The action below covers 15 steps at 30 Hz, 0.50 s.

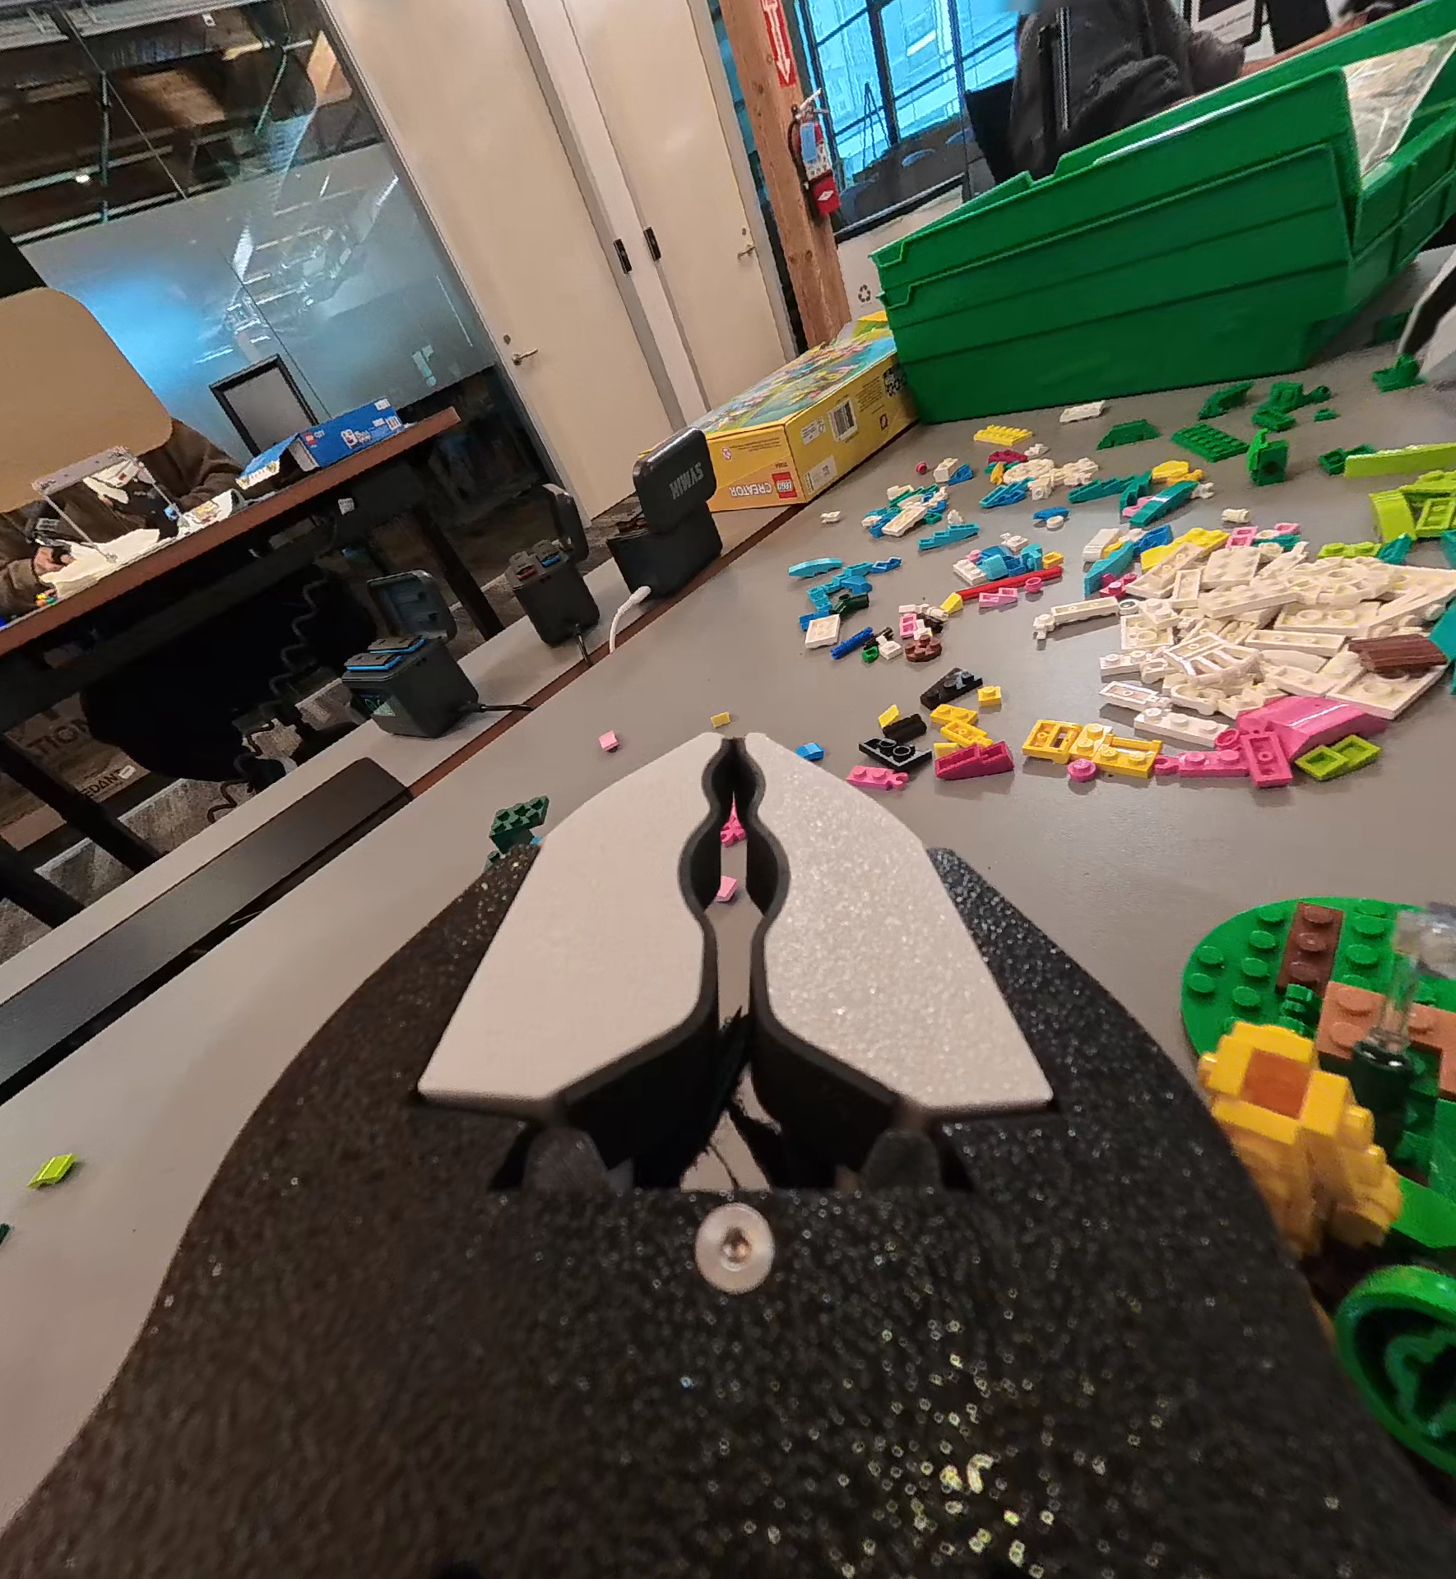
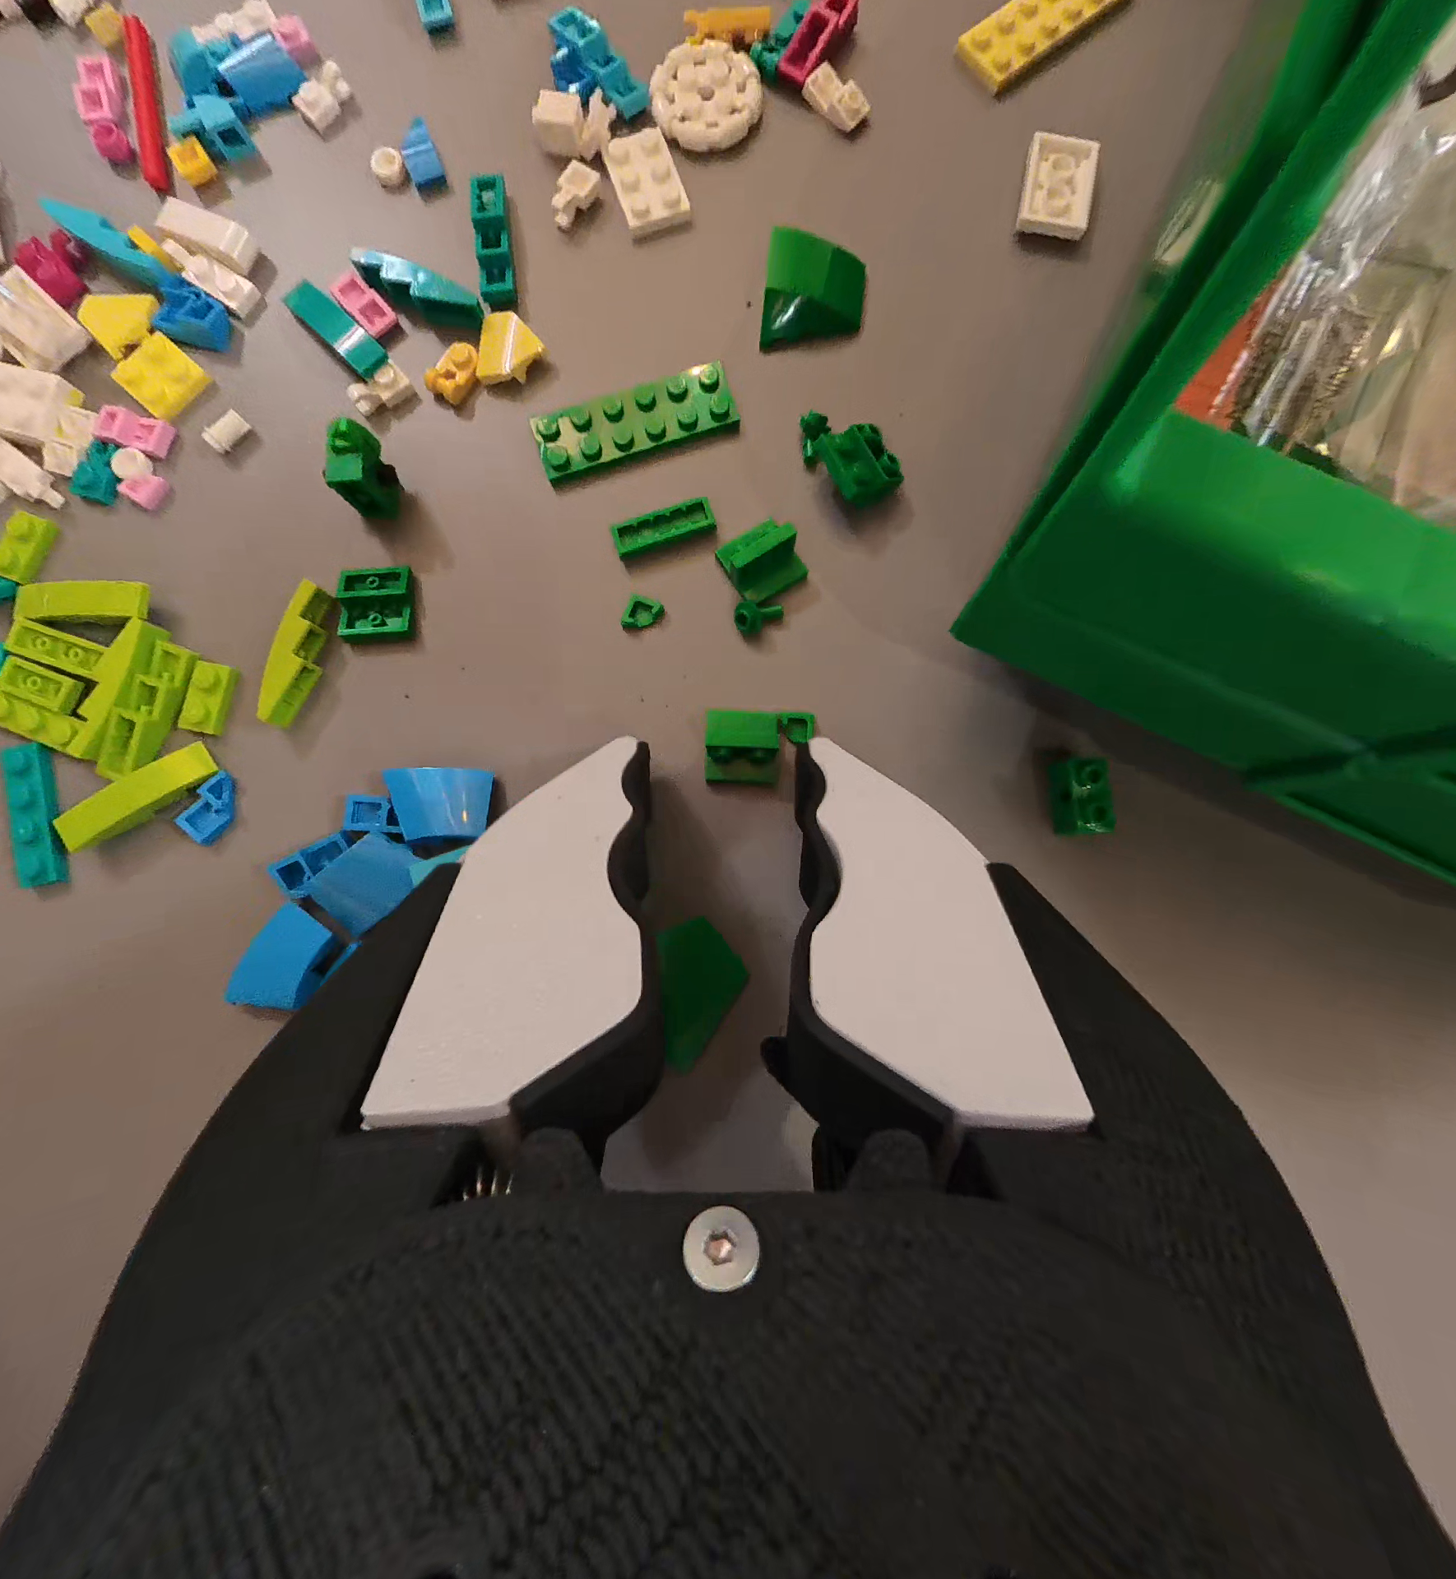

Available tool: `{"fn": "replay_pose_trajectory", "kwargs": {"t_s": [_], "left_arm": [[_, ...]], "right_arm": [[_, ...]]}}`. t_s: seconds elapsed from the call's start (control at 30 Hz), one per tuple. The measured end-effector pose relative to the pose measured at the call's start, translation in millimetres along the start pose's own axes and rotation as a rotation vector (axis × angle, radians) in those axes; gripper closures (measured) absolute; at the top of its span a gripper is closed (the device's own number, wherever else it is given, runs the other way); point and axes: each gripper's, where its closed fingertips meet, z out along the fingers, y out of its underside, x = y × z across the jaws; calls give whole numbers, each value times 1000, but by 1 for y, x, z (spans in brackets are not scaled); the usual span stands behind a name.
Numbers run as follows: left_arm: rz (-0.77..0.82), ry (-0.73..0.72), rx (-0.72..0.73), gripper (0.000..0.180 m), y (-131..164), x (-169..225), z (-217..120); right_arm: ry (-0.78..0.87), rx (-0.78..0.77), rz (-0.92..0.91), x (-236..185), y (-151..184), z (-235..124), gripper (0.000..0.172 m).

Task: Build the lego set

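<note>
Jaws of the left gripper are seen pressed together on nothing above the grey tabletop, whose edge runs along the left of the frame. Jaws of the right gripper are parted narrowly, a small green brick lying unclamped at the tips; bare table is left toward the green plastic bin at right. Printing is borne by a yellow cardboard box.

— Which things carry writing in the left wrist view?
— The yellow box lying at the table edge has printed lettering, a logo and a barcode on its side. The black charger case beside it bears white letters.
— And farther off?
— A red sign hangs on the wooden post, the fire extinguisher has a label, and a blue box on the far table is printed too.
</note>
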Motion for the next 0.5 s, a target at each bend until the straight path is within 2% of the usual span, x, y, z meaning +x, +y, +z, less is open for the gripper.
{"fn": "replay_pose_trajectory", "kwargs": {"t_s": [0.07,0.1,0.37,0.5], "left_arm": [[0,-1,0,180,0,0,0],[0,-2,1,180,0,0,0],[-2,-3,2,180,0,-1,0],[-1,-5,2,180,0,-1,-1]], "right_arm": [[16,-17,-20,0,2,3,148],[23,-7,-28,0,1,2,157],[19,-86,-90,1,27,-19,158],[-14,-44,-72,8,19,-26,149]]}}
